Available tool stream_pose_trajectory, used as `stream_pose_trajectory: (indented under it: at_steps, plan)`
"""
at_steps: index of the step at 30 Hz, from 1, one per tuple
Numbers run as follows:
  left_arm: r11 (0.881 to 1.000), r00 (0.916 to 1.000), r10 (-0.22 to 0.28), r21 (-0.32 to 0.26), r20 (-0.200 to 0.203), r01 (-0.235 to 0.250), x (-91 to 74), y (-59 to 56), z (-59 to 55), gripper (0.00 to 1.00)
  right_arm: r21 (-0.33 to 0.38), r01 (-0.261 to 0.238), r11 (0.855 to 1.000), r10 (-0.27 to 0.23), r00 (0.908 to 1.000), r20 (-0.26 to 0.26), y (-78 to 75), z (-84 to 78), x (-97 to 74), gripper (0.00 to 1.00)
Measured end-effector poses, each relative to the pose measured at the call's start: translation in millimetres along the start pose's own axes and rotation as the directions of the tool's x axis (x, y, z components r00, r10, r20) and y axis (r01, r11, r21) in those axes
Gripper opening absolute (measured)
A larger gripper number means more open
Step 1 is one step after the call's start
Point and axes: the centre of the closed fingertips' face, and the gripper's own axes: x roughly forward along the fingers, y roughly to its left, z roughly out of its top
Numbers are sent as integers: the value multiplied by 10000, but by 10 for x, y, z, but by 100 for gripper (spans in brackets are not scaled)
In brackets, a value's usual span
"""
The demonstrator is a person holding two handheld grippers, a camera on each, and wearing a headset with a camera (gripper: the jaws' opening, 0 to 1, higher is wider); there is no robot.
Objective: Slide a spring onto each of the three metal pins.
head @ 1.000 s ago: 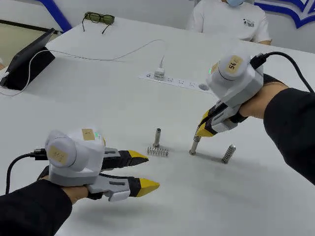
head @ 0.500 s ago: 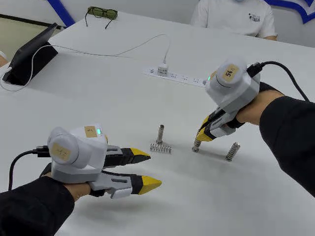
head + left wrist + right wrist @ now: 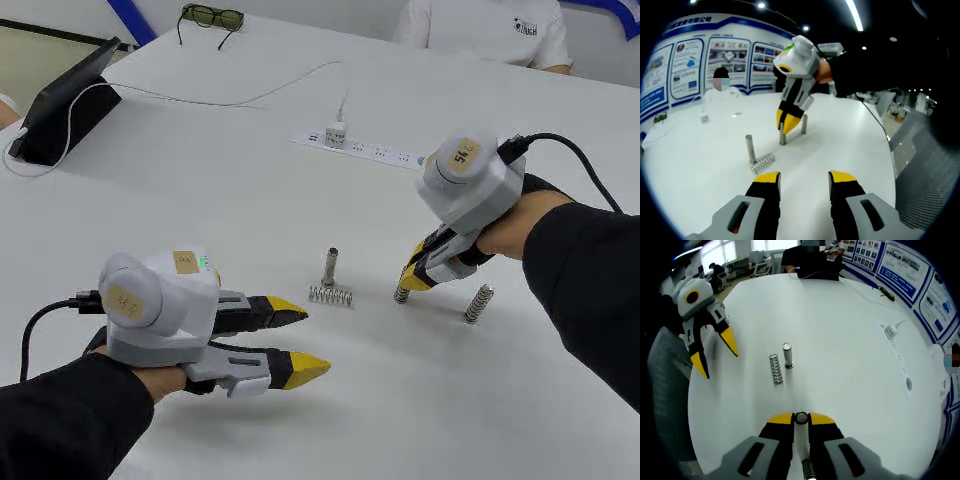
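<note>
Status: 1 of 3 looks done.

- **Pin C** (image 3: 479, 302): at 3 o'clock of the R gripper (image 3: 411, 284). Stands free, leaning a bit, w/ coils along its visible length.
- **Pin B** (image 3: 801, 417): in hand. R jaws are closed on its top. A spring (image 3: 402, 294) shows on it below the tips, near the table. Cannot tell if it is fully seated.
- **Pin A** (image 3: 329, 266): bare, upright. The loose spring (image 3: 331, 295) lies flat at its 6 o'clock, by the foot; contact unclear.
- **L gripper** (image 3: 316, 342): idle at 8 o'clock of pin A, apart from it. Jaws apart, holding nothing.

Judged left to do: finish B, then pick up the loose spring & thread it onto A.

Vs earlier frames:
- R gripper has come lower over pin B. 1.0 s ago bare shank showed under the tips & the pin leaned; now just coils show there.
- Pin A, the loose spring & pin C keep the same layout.
- L gripper pose is unchanged, jaws as wide as before.
- The overall view shift is headset movement.
</note>
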Motion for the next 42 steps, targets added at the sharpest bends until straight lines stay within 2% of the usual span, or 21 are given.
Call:
stream_pose_trajectory:
  at_steps: [15, 21, 25, 30, 42]
  plan:
    - [10000, 10000, -18, 32, 37, 18, 3, 1, 11, 39, -203, 271, 9994, -266, 9994, 231, -23, 28, -56, 18]
    - [10000, 10000, -35, 56, 62, 34, 12, 6, 35, 39, -736, 374, 9966, -332, 9977, 584, 57, 227, -119, 18]
    - [10000, 10000, -69, 73, 48, 68, 26, 0, 33, 39, -1069, 132, 9942, -53, 9972, 745, 183, 359, -53, 18]
    - [10000, 10000, -26, 49, 34, 26, 9, 15, 26, 39, -1239, -181, 9921, 263, 9975, 649, 291, 378, 69, 18]
    - [10000, 10000, 41, -8, -1, -41, -13, 29, 3, 39, -1359, -635, 9887, 716, 9959, 552, 368, 409, 338, 16]
